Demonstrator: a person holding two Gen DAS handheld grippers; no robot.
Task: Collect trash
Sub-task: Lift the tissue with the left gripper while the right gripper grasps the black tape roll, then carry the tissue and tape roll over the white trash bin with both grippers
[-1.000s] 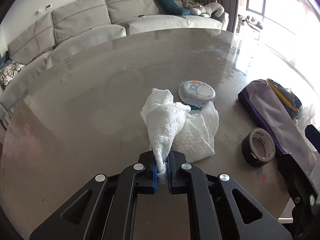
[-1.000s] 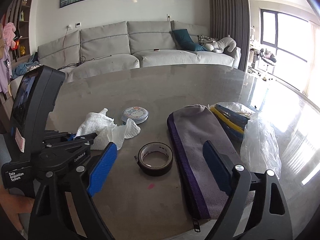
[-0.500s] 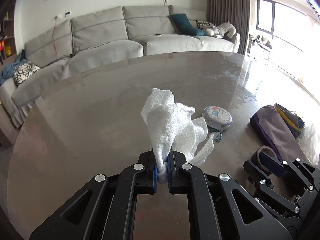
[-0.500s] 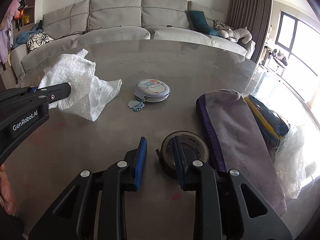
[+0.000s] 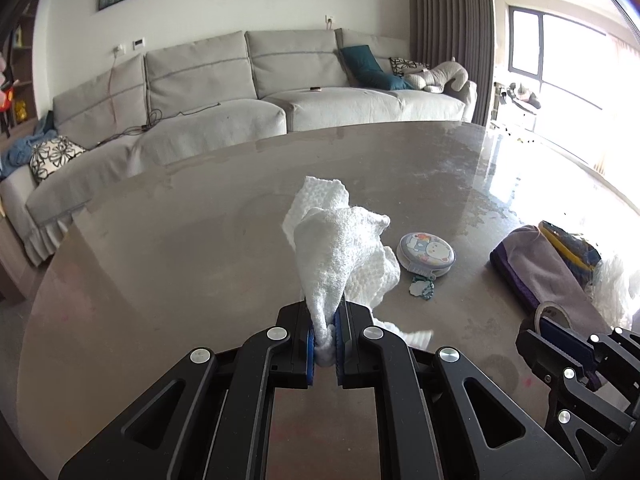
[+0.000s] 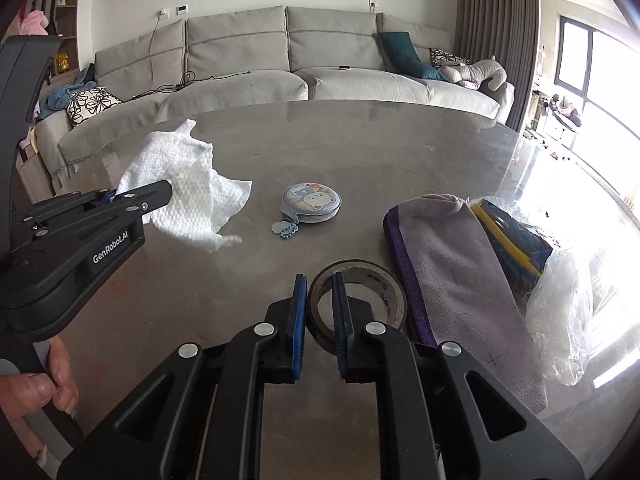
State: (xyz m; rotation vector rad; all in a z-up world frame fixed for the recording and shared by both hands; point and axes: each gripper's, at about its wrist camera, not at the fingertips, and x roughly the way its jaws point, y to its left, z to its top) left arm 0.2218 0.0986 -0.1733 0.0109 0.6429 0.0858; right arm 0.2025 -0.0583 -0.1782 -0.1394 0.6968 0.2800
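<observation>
My left gripper (image 5: 323, 332) is shut on a crumpled white paper towel (image 5: 340, 248) and holds it lifted above the round table (image 5: 180, 240); the towel also shows in the right wrist view (image 6: 188, 196), hanging from the left gripper (image 6: 114, 196). My right gripper (image 6: 320, 300) is closed on the near wall of a dark tape roll (image 6: 360, 300), one finger outside the ring, one inside. The right gripper (image 5: 560, 336) and the tape roll (image 5: 554, 314) show at the lower right of the left wrist view.
A round cartoon tin (image 6: 311, 203) with a small blue charm (image 6: 285, 229) lies mid-table. A grey-purple cloth pouch (image 6: 452, 264), a blue-yellow item (image 6: 516, 236) and a clear plastic bag (image 6: 568, 312) lie to the right. A grey sofa (image 6: 280, 68) stands behind the table.
The left gripper lifted the paper towel off the table, uncovering the charm. The right gripper went from wide open to closing on the tape roll's wall.
</observation>
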